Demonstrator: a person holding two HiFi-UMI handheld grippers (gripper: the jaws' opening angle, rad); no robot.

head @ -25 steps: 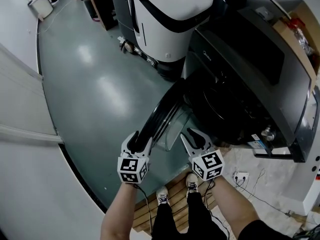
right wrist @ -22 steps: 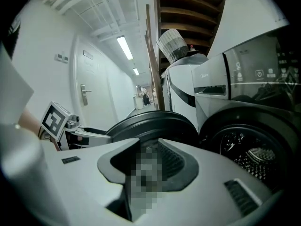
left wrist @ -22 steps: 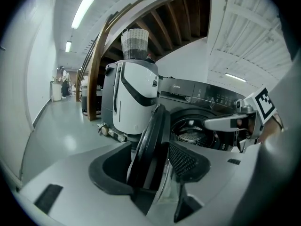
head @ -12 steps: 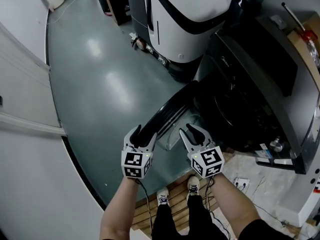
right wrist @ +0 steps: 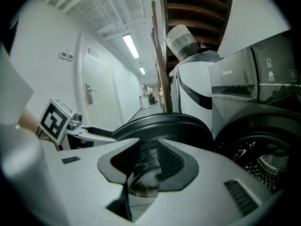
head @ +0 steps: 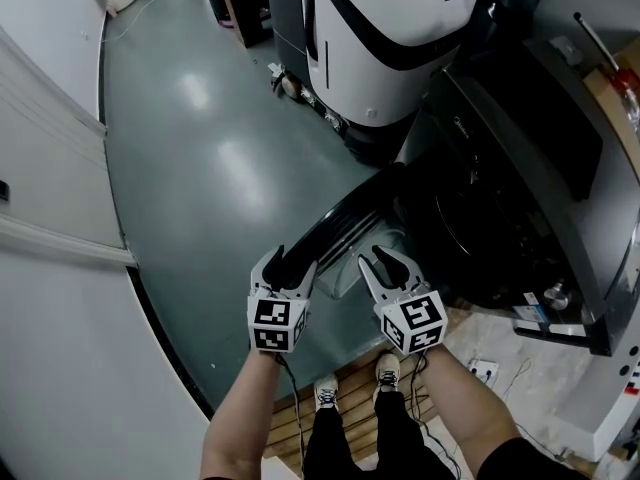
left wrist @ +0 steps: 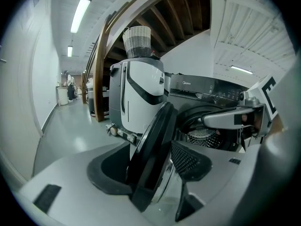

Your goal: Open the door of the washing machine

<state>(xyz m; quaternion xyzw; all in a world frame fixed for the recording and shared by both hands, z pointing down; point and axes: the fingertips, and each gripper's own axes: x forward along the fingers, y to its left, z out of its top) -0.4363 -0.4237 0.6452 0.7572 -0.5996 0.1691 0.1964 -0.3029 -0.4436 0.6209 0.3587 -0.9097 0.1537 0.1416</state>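
Note:
The dark front-loading washing machine (head: 520, 158) stands at the right with its round door (head: 345, 218) swung out toward me. The drum (head: 470, 223) is exposed. My left gripper (head: 288, 260) straddles the door's black rim (left wrist: 157, 131). Its jaws have just been opening, and the rim sits loosely between the pads with a gap. My right gripper (head: 383, 260) hangs just right of it, by the door's inner glass. Its jaws (right wrist: 146, 161) stand apart, with only the glass bowl beyond them. Each gripper view shows the other gripper (left wrist: 235, 119) (right wrist: 89, 132).
A white and black machine (head: 380, 18) stands just behind the door. A cardboard box (head: 615, 88) rests on the washer's top. I stand on a wooden pallet (head: 350, 393), with a power strip (head: 482, 368) to its right. Green floor (head: 200, 168) and a white wall (head: 50, 198) lie left.
The left gripper's jaws have spread wider around the door's rim. Both grippers have shifted a little across the floor beside the door. The door stays swung open.

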